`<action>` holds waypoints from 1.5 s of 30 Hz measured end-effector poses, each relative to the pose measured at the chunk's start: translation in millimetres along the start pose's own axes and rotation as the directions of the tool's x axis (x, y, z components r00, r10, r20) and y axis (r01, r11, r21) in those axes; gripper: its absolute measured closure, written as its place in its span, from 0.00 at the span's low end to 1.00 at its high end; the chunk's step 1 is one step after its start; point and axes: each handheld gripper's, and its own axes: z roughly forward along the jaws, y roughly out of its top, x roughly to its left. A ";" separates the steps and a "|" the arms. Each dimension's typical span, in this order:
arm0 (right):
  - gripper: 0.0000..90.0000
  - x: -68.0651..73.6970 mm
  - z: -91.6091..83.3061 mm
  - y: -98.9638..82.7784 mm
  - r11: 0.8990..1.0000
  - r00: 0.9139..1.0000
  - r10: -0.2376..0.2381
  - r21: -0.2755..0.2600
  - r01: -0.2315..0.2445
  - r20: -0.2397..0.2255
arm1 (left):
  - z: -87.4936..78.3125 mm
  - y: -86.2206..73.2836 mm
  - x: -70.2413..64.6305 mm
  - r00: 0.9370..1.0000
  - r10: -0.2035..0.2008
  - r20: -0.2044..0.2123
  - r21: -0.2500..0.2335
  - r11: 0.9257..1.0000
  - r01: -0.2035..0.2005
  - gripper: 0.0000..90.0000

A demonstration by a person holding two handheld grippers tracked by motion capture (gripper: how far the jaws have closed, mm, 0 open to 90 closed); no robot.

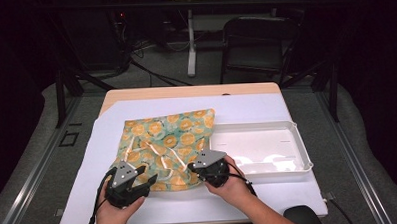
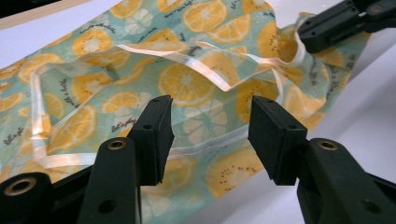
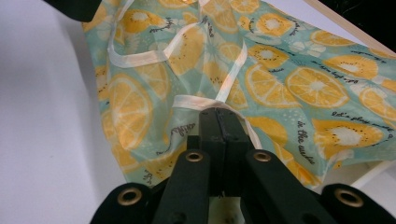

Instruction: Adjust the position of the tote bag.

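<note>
A citrus-print cloth [image 1: 170,143], teal with orange slices, is seen lying flat at the centre of the table [image 1: 189,205], which is covered by a white sheet. A pale ribbon trim [image 2: 196,65] is seen looped across the cloth's surface. A white plastic tray [image 1: 298,158] is set just beside the cloth at centre right of the high view.

The left claw [image 2: 210,135] is held released, jaws well apart, over the cloth's near edge at lower left of the high view; nothing is gripped between them. The right claw [image 3: 219,126] is clenched on the cloth's edge, with the ribbon trim bunched at its tips; the fabric is lifted slightly there. In the left gripper view, the right claw is seen at upper right, at the cloth's corner. Both hands [image 1: 234,186] are seen at the bottom of the high view.
</note>
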 end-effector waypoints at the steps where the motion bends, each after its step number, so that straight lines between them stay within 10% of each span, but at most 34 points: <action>1: 1.00 -0.8 0.2 0.0 1.000 1.000 0.000 0.003 0.000 -0.001 | 1.0 -0.1 -1.4 1.000 0.002 0.003 0.001 1.000 -0.002 0.55; 13: 0.97 -5.8 -0.4 -1.2 1.000 1.000 0.024 0.004 -0.024 0.013 | 13.0 0.6 -15.3 0.997 0.060 0.050 0.016 0.998 -0.061 0.54; 31: 0.95 2.7 -1.5 -4.3 1.000 1.000 0.007 0.015 -0.007 0.023 | 40.5 3.5 -18.9 0.982 0.047 0.182 0.005 0.999 -0.048 0.55; 45: 0.93 4.6 -3.3 -5.2 1.000 1.000 0.006 0.009 -0.006 0.030 | 40.0 4.9 -17.0 0.992 0.064 0.112 0.008 0.998 -0.065 0.99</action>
